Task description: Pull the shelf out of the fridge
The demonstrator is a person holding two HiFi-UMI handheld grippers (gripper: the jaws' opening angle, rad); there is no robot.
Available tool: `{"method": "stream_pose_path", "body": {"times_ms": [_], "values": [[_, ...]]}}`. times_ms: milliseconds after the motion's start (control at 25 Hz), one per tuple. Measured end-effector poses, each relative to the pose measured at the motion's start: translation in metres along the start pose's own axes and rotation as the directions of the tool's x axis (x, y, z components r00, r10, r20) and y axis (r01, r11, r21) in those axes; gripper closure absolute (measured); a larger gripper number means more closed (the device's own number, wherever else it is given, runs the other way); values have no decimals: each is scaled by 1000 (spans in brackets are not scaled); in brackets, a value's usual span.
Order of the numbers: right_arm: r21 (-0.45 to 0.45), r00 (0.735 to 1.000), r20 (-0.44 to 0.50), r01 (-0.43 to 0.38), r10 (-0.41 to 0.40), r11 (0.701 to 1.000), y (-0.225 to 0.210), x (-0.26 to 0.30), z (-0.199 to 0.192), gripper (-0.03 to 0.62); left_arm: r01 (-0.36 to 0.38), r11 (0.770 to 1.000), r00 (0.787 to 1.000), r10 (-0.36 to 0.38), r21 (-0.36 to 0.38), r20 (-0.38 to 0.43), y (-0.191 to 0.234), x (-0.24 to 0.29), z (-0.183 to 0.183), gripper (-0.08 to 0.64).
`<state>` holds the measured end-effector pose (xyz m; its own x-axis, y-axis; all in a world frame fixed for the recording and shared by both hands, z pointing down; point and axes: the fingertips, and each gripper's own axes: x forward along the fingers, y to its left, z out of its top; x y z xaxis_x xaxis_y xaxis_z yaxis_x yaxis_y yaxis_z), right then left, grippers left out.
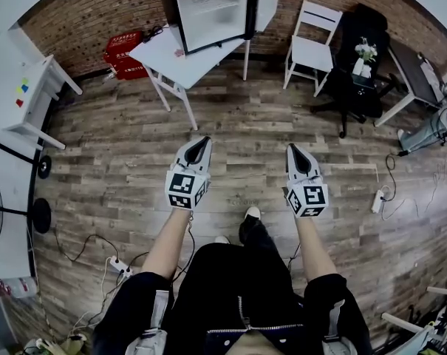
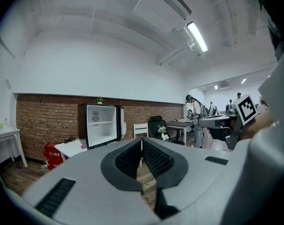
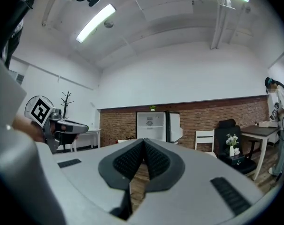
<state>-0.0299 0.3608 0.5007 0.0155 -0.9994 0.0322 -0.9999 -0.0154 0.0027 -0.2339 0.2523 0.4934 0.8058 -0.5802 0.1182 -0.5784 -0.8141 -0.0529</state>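
White table [image 1: 162, 56] on wood floor [image 1: 245, 132], open black fridge [image 1: 212, 9] standing on its top

A person is stretching both bare forearms forward, side by side and apart, each hand carrying a hand-held gripper. The left hand-held gripper [image 1: 200, 143] is pointing ahead, its tip angling slightly toward the right hand-held gripper [image 1: 292, 151], which is angling slightly back toward it. On both, the jaws are meeting pad to pad and gripping nothing. A marker cube is sitting at each one's rear, above the wrist.
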Motion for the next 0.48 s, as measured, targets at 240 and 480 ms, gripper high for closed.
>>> {"method": "stream_pose_path", "body": {"times_ms": [240, 480], "values": [[-20, 999, -18, -43, 43, 999, -34, 49, 2, 586, -34, 999, 999, 34, -17, 1, 14, 52, 7, 535], [-35, 993, -15, -117, 117, 992, -71, 97, 15, 586, -81, 996, 997, 81, -22, 11, 19, 108, 26, 535]]}}
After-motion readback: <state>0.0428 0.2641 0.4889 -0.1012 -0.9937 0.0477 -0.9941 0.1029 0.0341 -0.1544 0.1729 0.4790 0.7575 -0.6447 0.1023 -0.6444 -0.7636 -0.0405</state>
